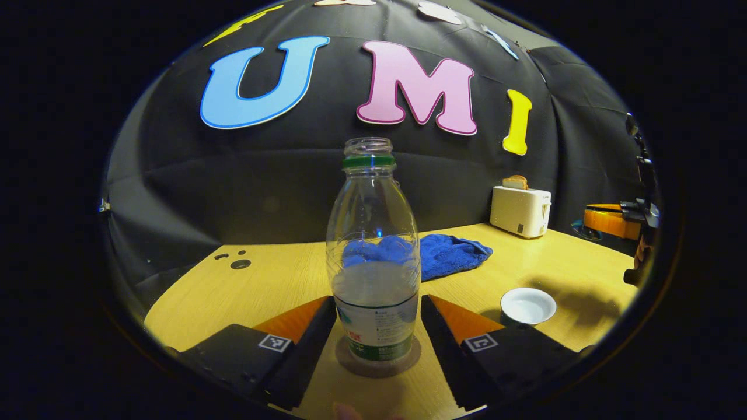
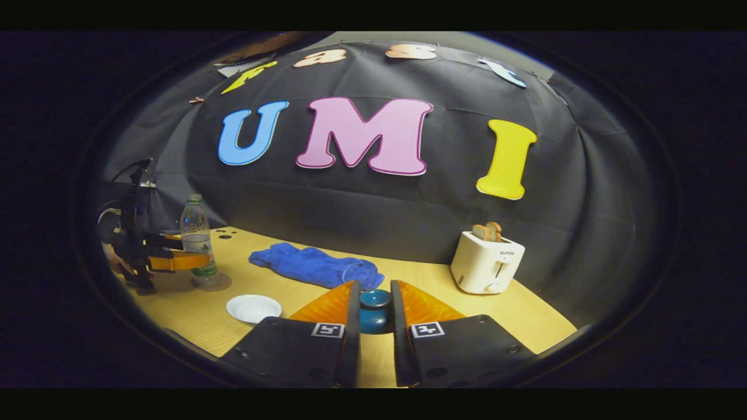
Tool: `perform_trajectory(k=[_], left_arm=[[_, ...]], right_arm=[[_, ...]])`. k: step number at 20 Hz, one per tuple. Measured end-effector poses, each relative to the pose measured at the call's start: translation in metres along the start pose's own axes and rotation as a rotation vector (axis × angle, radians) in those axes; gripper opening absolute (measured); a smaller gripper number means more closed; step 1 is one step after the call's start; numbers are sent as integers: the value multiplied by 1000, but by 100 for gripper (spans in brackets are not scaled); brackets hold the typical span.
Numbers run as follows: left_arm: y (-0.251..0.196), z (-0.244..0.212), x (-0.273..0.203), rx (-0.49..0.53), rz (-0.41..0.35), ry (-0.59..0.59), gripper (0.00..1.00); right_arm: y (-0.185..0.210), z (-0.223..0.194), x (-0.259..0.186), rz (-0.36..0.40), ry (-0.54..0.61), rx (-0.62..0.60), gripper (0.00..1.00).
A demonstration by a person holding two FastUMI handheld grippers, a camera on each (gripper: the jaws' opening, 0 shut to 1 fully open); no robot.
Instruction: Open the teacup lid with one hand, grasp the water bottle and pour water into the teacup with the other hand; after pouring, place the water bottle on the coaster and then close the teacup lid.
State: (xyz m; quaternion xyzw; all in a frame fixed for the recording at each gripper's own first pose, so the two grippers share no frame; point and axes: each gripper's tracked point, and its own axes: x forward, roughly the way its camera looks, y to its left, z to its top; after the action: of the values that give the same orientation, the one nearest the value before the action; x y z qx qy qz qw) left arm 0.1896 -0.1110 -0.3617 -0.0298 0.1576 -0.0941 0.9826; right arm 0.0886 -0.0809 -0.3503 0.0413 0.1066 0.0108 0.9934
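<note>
Water bottle [image 1: 373, 274] stands uncapped on its coaster [image 1: 378, 363], right between our left tool's [image 1: 378, 326] fingers, which sit a touch wider than the bottle and just off its sides, by our reading. Off to that tool's right, the open teacup [image 1: 527, 306] waits on the worktop [image 1: 274, 286]. Our right tool [image 2: 374, 318] is clamped narrow on the teacup lid [image 2: 374, 312], lifted clear. Pouring looks finished, we judge; next, carry the lid across and seat it squarely.
</note>
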Motion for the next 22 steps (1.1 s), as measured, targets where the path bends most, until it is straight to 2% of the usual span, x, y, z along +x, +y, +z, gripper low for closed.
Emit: perform_trajectory(k=[4,5,6,11,12,13,14,15,17,18,19,20,22], left_arm=[[0,-14,-15,47,-3,45,94],[-1,-18,-19,48,-5,58,94],[-2,-21,-25,44,-6,72,94],[4,-37,-62,22,23,113,94],[6,-36,-70,18,37,114,89],[6,-36,-79,10,46,113,94],[6,-35,-87,7,54,111,94],[4,-33,-94,11,61,109,94],[3,-26,-106,36,80,99,94],[2,-22,-112,45,90,92,94],[3,-20,-118,46,102,88,94],[2,-18,-123,37,109,87,94],[0,-15,-131,15,125,87,94]], right_arm=[[22,10,6,51,-23,41,27],[31,12,7,72,-26,62,22],[41,12,9,95,-27,84,27],[96,5,16,194,-13,125,27],[106,1,17,209,-6,129,27],[115,-3,17,224,0,135,27],[123,-5,19,235,5,141,22],[129,-8,20,243,10,148,27],[138,-14,23,253,22,152,27],[141,-16,24,256,30,152,22],[143,-20,24,258,37,153,22],[145,-25,25,260,46,154,27],[150,-35,28,265,70,153,25]])
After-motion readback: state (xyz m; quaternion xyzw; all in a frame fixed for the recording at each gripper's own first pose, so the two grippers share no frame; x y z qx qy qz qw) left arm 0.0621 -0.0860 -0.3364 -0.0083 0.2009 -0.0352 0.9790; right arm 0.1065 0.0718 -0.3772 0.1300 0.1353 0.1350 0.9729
